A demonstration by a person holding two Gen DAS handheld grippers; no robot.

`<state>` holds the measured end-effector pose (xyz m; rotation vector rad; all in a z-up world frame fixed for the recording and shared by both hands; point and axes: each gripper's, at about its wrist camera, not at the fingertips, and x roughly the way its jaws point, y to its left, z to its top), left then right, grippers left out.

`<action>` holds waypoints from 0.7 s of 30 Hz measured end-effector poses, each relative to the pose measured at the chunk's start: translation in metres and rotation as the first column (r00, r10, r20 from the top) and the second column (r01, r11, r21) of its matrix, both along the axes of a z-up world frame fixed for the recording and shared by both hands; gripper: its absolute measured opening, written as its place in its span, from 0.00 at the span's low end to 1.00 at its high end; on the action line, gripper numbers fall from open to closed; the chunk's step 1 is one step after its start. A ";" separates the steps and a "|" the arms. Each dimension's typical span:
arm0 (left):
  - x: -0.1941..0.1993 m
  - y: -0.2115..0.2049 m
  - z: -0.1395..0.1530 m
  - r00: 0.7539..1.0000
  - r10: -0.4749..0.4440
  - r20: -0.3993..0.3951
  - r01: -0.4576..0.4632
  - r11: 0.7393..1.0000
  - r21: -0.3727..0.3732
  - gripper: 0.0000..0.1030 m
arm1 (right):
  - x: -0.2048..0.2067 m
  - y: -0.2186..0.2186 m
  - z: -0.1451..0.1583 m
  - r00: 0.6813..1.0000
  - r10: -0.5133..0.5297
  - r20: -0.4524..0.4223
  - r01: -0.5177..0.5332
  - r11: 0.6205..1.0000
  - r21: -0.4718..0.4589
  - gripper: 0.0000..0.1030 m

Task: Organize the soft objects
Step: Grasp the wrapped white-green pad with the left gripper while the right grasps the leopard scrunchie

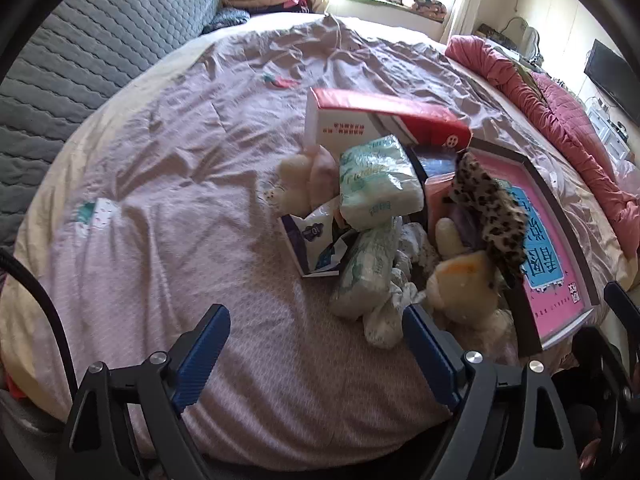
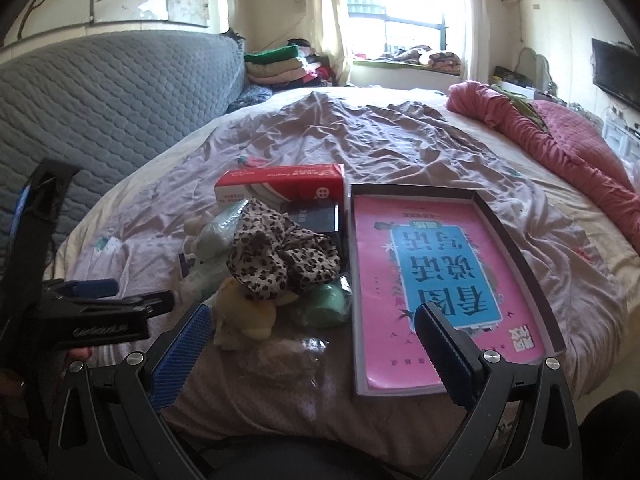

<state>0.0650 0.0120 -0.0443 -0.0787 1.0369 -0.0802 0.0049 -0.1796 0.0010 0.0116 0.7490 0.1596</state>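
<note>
A heap of soft things lies on the bed beside a dark tray (image 2: pixel 516 240) that holds a pink book (image 2: pixel 436 276). In the heap are a leopard-print cloth (image 2: pixel 276 256) (image 1: pixel 492 208), a cream plush toy (image 2: pixel 244 312) (image 1: pixel 464 284), pale green tissue packs (image 1: pixel 376 184), a second plush (image 1: pixel 304 180) and white crumpled cloth (image 1: pixel 392 312). A red and white box (image 1: pixel 384 116) (image 2: pixel 280 184) stands behind them. My left gripper (image 1: pixel 316 328) is open over the sheet, just short of the heap, nothing between its fingers. My right gripper (image 2: pixel 312 324) is open too, spanning the plush and the book's near edge.
The bed has a wrinkled mauve sheet (image 1: pixel 180 184). A grey quilted headboard (image 2: pixel 100 96) is at the left, a pink rolled quilt (image 2: pixel 560 136) at the right. Folded clothes (image 2: pixel 284 64) are stacked by the window. The left gripper's body (image 2: pixel 80 312) shows in the right view.
</note>
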 end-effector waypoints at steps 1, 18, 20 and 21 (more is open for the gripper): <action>0.003 -0.001 -0.002 1.000 -0.004 -0.004 0.004 1.000 0.000 0.81 | 0.004 0.002 -0.001 1.000 0.006 0.007 -0.006 1.000 0.000 0.98; 0.035 -0.004 -0.022 0.995 -0.091 -0.050 0.086 0.991 -0.105 0.52 | 0.075 0.038 -0.015 0.997 0.072 -0.024 -0.074 0.992 -0.103 0.77; 0.036 -0.006 -0.024 0.993 -0.105 -0.050 0.098 0.989 -0.114 0.42 | 0.084 0.037 -0.021 0.995 0.080 -0.061 -0.085 0.993 -0.086 0.48; 0.035 -0.008 -0.023 0.992 -0.113 -0.049 0.106 0.987 -0.120 0.38 | 0.088 0.036 -0.026 0.991 0.089 -0.098 -0.096 0.993 -0.073 0.40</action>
